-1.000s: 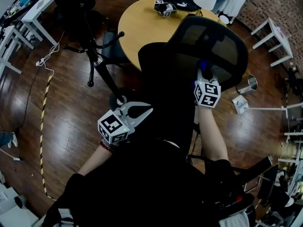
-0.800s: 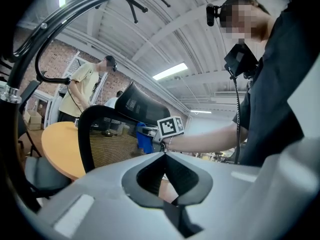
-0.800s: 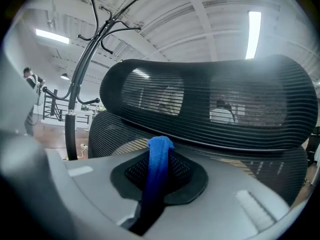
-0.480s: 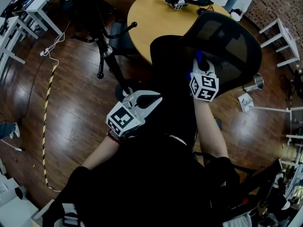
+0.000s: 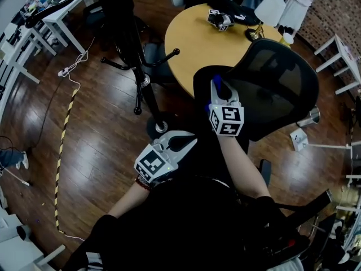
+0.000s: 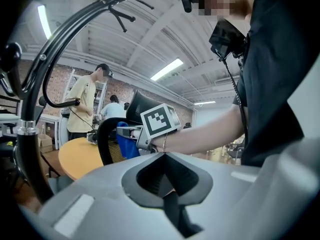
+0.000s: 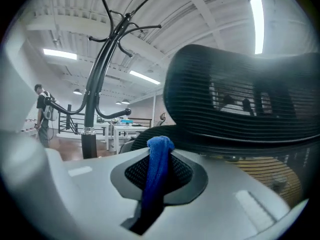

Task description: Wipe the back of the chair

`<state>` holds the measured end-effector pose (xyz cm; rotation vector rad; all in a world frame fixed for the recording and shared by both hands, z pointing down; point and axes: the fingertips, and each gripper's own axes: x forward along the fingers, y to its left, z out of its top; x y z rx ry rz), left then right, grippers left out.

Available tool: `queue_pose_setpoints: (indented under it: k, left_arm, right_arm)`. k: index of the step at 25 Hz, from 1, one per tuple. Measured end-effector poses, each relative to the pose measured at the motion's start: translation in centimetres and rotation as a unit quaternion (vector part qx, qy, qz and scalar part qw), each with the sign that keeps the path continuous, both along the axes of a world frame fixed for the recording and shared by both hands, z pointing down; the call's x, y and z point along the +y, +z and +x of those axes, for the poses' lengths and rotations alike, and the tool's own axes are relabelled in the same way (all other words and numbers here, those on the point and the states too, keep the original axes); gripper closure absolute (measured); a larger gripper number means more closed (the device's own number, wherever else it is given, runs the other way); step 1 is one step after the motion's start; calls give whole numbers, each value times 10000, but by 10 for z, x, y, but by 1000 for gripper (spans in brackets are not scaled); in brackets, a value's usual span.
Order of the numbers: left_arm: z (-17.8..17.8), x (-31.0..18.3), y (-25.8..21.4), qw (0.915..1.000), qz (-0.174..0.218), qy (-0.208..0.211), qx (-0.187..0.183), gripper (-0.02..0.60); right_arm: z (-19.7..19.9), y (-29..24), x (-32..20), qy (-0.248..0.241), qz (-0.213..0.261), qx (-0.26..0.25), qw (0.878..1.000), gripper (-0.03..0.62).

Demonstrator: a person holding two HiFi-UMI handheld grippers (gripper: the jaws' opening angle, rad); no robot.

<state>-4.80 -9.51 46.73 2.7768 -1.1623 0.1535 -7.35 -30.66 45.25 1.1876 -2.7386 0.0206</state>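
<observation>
The black mesh chair back stands right of centre in the head view. At its left edge my right gripper is shut on a blue cloth, which is pressed against the mesh. The right gripper view shows the cloth bunched between the jaws, with the chair back just ahead and above. My left gripper hangs lower, near my body, shut on nothing and apart from the chair. The left gripper view looks past its jaws to the cloth on the chair's edge.
A round wooden table stands just behind the chair, with a dark device on it. A black coat stand rises to the left, its base near my left gripper. A metal bin sits right. People stand beyond the table.
My right gripper has slid the blue cloth leftward across the chair back, from its lower middle to its left edge. The left gripper has stayed low and shut.
</observation>
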Motion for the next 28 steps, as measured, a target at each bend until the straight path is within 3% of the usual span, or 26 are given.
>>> queue_pose_setpoints:
  k: [3,7,9,16,19,21,24,28]
  left_arm:
    - [-12,-2,0,9999,-25,-157,40,575]
    - [-32,-4,-1,9991,-96,-371,185,575]
    - [-33,-5,-1,9992,-81,-359,154,575]
    - [-31,-4,5,9990,-126,-375,227,575]
    - [-31,-1,5,9990,-135,-312,287,575]
    - [-28,3,4,9993,-141,-187,286,575]
    - [-19,3,11,9993,-235,43,285,575]
    - [2,-5,13,9973,-401,180,591,575]
  right_arm:
    - [-16,-1,3,40,1,-44,10000,555]
    - [-71,5,26,-1006,64,465,9938,556]
    - [-86,6,30,-1128,102,676,9913,555]
    - [-83,2,54,-1667,96,297,9855,554]
    - [-44,6,60,-1542,33,243,9877,554]
    - [2,17,57,-1175,-78,347,9924,554]
    - [98,41,38,-226,-333,580,9975,554]
    - [232,54,14,1187,-496,683,9893,554]
